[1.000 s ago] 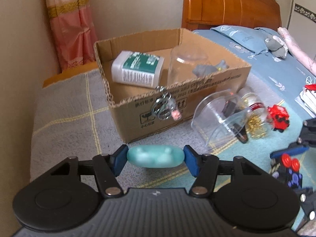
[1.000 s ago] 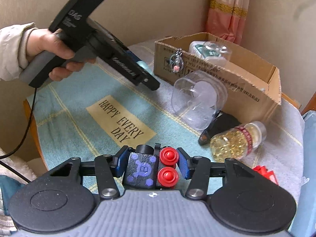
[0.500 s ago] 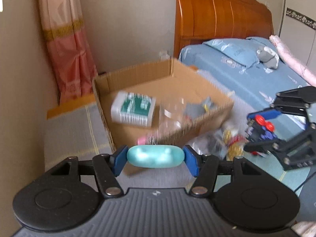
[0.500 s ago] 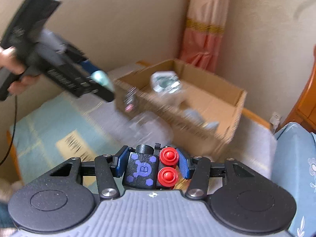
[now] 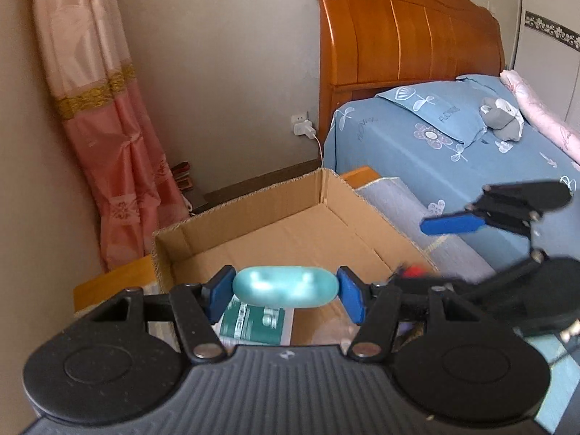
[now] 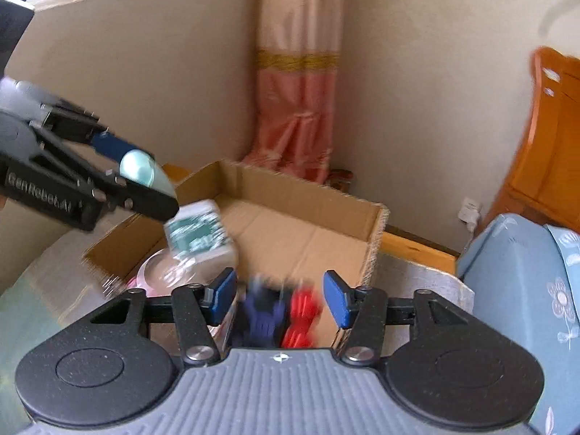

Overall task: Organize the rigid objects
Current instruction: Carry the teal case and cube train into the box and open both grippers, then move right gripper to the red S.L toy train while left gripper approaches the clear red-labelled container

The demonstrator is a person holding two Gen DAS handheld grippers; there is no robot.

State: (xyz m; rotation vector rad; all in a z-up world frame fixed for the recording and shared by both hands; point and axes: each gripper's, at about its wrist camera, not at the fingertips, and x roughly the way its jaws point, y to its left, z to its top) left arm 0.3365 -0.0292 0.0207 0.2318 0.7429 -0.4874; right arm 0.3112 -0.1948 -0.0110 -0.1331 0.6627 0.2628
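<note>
My left gripper (image 5: 284,286) is shut on a pale teal oval object (image 5: 284,285) and holds it above the near wall of the open cardboard box (image 5: 290,232). It shows in the right wrist view (image 6: 137,170) too. My right gripper (image 6: 281,295) is open over the box (image 6: 301,232); the black, purple and red toy (image 6: 279,311) is blurred between and below its fingers, apart from both pads. A white and green bottle (image 6: 197,233) and a clear plastic container (image 6: 163,272) lie in the box.
A pink curtain (image 5: 105,137) hangs in the corner behind the box. A bed with a blue sheet (image 5: 453,145) and wooden headboard (image 5: 398,29) stands on the right. A charger (image 5: 301,128) is plugged into the wall.
Both grippers have moved up and forward over the box. The right gripper has opened and let go of the toy, which is dropping into the box.
</note>
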